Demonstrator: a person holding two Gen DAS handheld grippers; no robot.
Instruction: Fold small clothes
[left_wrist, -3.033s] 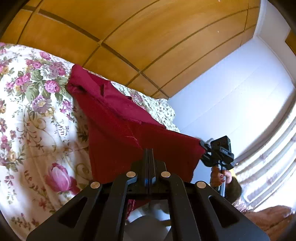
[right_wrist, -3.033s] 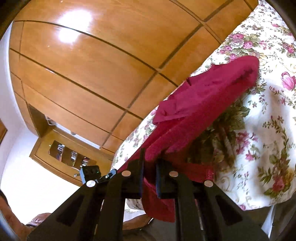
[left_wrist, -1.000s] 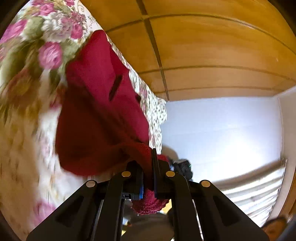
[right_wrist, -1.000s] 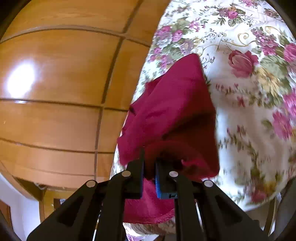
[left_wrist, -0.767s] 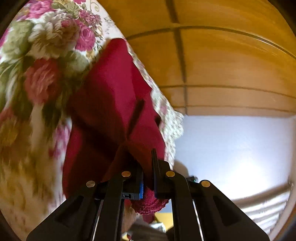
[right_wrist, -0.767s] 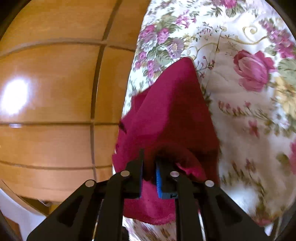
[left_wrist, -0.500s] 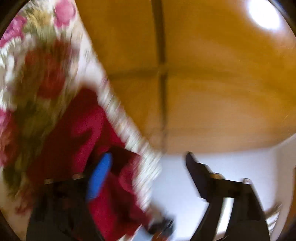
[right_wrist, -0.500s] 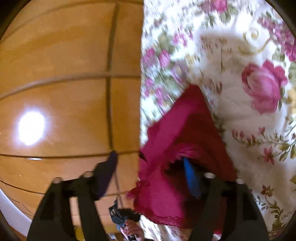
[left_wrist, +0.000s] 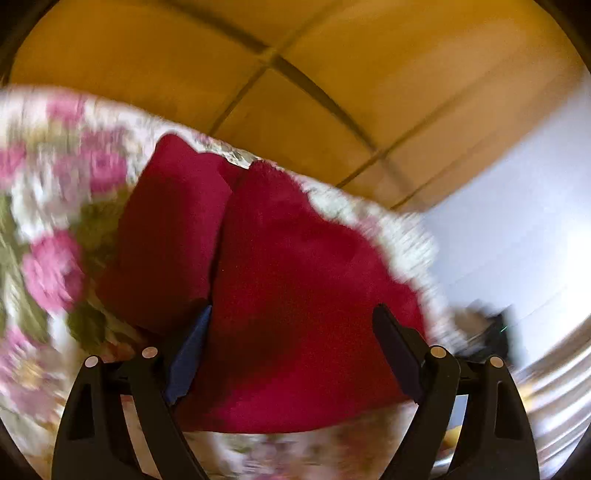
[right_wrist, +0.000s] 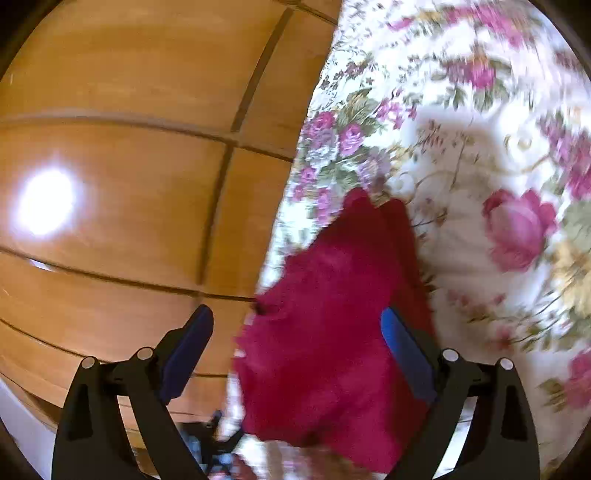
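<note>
Both jaw sets just opened, nothing pinched: left gripper (left_wrist: 291, 332), right gripper (right_wrist: 297, 334). Red garment (left_wrist: 295, 280) lies on the floral bedspread (right_wrist: 480, 155): soft, light, limp; pinch a hem corner.

Left gripper (left_wrist: 291, 328), right gripper (right_wrist: 297, 330): black skeletal finger arms, triangular cut-outs, round silver pivot screws, blue pads (right_wrist: 404, 356).

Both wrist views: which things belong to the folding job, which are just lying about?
Part of the job:
- red garment, lying folded over on the bed
- left tongs, open, just released
- right tongs, open, just released
- flowered bedspread, the folding surface

Just there:
- wooden wardrobe panels
- white wall
</note>
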